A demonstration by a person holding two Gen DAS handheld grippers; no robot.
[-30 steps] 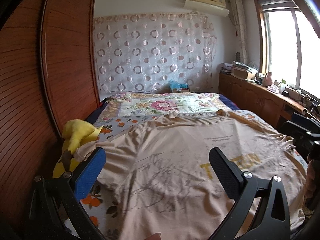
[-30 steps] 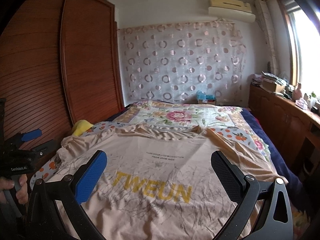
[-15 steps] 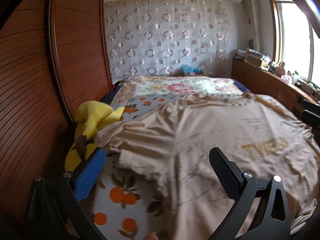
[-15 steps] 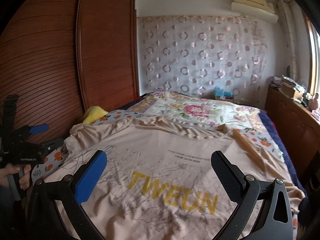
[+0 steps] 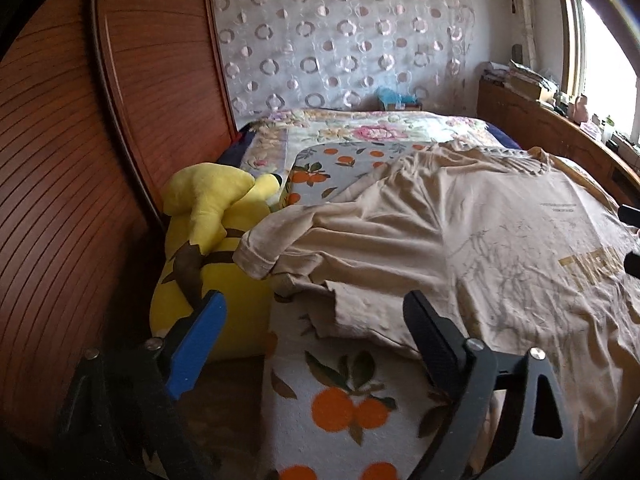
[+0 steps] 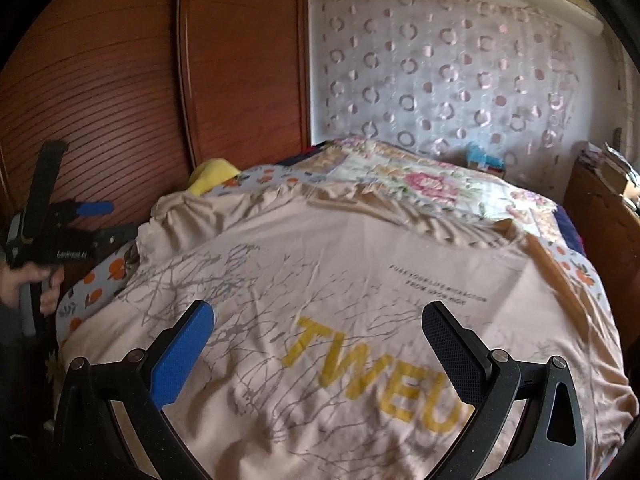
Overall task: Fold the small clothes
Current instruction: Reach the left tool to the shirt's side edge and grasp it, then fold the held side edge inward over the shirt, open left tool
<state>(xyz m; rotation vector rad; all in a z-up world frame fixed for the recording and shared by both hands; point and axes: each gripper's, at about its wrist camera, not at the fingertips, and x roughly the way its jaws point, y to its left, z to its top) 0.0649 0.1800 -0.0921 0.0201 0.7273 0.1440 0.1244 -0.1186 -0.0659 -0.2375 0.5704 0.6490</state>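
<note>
A beige T-shirt [image 5: 480, 240] [image 6: 340, 248] with yellow letters and grey branch print lies spread front up on the bed. Its left sleeve [image 5: 260, 252] droops over a yellow plush toy [image 5: 208, 240]. My left gripper [image 5: 316, 308] hovers low at the shirt's left side edge. Its jaws are closing, with the ragged edge of the cloth just beyond the fingertips and nothing pressed by the pads. In the right wrist view a hand [image 6: 36, 284] holds this left gripper [image 6: 76, 220] at the far left. My right gripper [image 6: 318, 316] stands open above the printed letters.
An orange-print blanket [image 5: 340, 400] and a floral quilt [image 5: 380, 132] cover the bed. Wooden wardrobe doors [image 5: 80, 160] stand close along the left side. A wooden cabinet [image 5: 540, 120] with clutter runs along the right under the window. A patterned curtain [image 6: 440, 80] hangs behind.
The left gripper has swung left and down to the shirt's left sleeve and side edge, and its jaws have narrowed a little. The right gripper has shifted leftward over the print.
</note>
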